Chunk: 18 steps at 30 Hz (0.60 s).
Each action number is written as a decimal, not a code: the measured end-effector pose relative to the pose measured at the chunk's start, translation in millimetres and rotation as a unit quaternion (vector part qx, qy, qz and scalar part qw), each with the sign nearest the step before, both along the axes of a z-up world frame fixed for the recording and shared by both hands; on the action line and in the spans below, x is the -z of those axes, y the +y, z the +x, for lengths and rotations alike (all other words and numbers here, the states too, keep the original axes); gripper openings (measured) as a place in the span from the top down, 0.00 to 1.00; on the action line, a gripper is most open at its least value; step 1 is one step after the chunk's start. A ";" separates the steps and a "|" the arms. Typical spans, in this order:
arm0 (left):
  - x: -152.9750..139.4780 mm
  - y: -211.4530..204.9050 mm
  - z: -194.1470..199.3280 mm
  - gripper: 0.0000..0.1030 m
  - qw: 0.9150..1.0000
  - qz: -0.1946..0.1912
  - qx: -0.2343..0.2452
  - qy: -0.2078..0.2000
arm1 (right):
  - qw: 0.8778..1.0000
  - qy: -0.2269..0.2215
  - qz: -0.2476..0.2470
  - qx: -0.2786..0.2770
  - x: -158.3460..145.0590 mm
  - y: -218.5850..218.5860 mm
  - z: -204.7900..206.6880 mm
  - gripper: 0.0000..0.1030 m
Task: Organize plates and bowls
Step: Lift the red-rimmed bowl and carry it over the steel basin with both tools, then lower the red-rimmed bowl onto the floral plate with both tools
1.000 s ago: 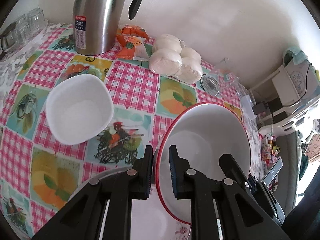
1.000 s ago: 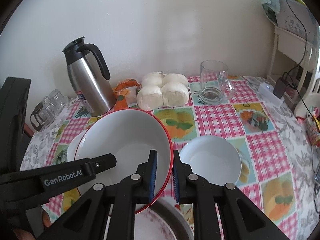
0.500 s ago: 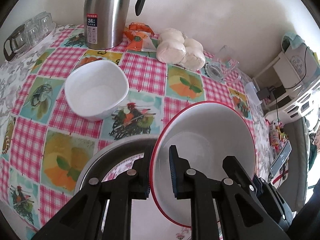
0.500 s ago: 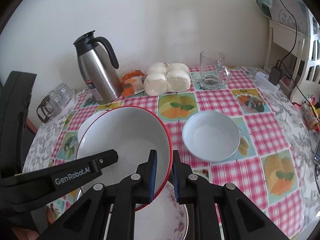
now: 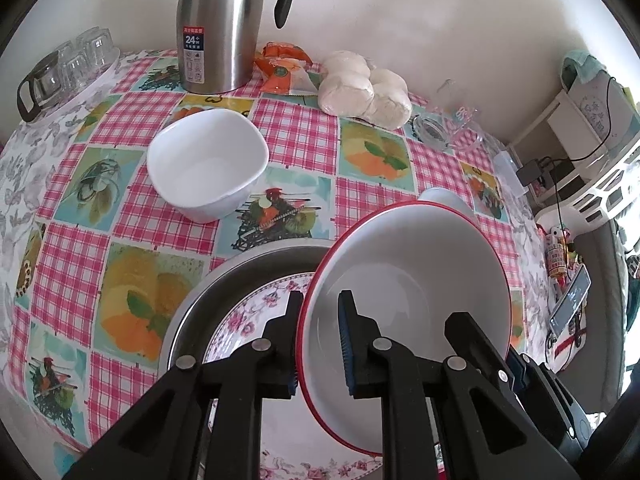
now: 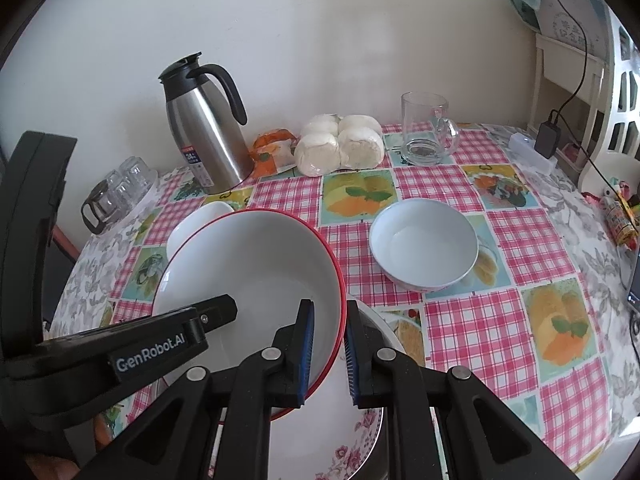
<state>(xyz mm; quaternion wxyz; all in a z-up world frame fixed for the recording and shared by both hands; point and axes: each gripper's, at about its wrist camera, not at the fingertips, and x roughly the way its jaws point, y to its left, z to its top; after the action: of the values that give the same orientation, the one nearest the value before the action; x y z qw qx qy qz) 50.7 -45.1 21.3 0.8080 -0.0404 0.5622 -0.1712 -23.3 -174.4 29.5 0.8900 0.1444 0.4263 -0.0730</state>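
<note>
Red-rimmed bowl [image 5: 408, 280] — left gripper [image 5: 318, 344] and right gripper [image 6: 328, 354] fingers are both pinching its rim, opposite sides, nearly closed

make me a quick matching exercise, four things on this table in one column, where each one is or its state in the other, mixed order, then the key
1. red-rimmed bowl
2. floral plate
3. glass mug
4. steel jug

a. lies in the metal basin
b. stands by the wall, left of the buns
c. clamped at its rim by both grippers
d. empty, right of the buns

Pairs: 1-c, 2-a, 3-d, 4-b
</note>
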 end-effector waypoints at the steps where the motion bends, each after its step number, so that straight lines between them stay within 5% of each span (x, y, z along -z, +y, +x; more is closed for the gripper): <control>1: 0.0 -0.6 -0.7 0.84 1.000 0.002 0.001 0.000 | 1.000 0.001 0.001 -0.001 0.3 0.3 -0.2 0.84; 18: 8.8 2.1 -12.7 0.84 0.999 0.039 0.000 0.014 | 0.999 0.032 0.020 -0.006 16.1 5.0 -4.6 0.84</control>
<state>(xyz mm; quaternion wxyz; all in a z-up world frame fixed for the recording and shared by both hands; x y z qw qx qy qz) 38.0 -42.9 12.5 0.8012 -0.0112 0.5794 -0.1491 -27.9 -169.3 13.5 0.8730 0.1577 0.4571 -0.0636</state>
